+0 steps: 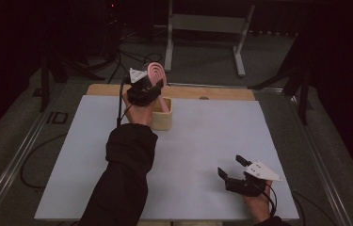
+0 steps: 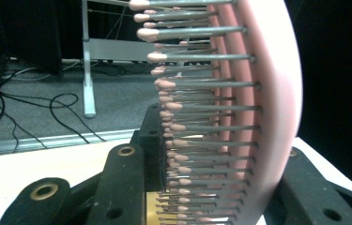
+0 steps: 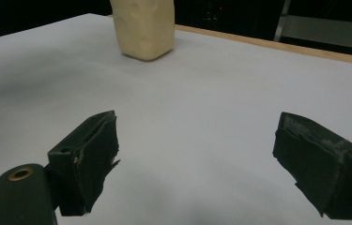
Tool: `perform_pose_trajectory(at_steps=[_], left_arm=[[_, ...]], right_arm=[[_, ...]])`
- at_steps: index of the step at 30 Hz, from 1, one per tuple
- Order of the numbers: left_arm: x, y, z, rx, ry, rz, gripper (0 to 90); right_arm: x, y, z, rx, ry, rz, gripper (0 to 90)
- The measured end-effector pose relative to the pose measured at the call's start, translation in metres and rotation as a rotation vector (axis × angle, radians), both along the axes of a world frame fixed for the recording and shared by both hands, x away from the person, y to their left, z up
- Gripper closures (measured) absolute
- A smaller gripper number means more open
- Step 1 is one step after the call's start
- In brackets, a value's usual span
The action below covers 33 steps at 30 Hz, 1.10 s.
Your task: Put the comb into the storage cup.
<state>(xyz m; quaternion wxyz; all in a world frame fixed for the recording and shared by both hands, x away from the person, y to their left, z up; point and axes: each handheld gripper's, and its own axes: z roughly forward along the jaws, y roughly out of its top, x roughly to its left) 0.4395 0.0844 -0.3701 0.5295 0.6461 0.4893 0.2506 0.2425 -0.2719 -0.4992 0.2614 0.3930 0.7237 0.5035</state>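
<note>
While my left gripper (image 1: 151,87) clamps the pink hairbrush (image 1: 157,75), the brush stands with its handle down in the cream holder (image 1: 162,117).

Between my left jaws sits the brush head — the bristles (image 2: 197,112) run across the left gripper view, pin after pin, with the pink back (image 2: 277,93) curving up on the far side. Outward from there, the handle dips into the open top of the holder, which stands near the far edge of the white table (image 1: 212,141). My right gripper (image 1: 233,168) rests near the table's front corner, jaws wide and holding nothing, well apart from the holder. As I judge it, the brush is partly in — what is left is to let go and draw my left hand clear, unless it is being lifted out, which I cannot tell.
</note>
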Motion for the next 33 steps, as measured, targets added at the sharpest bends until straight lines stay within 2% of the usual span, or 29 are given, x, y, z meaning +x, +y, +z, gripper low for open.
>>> perform_pose_trajectory(at_steps=[11,33], left_arm=[[-0.001,0.005,-0.016,-0.034,0.029,0.009,64.4],[-0.001,0.004,-0.029,-0.023,0.05,0.004,64.4]], right_arm=[[0.0,0.001,0.0,0.002,0.001,0.003,13.9],[0.0,0.001,-0.001,-0.002,0.006,0.002,13.9]])
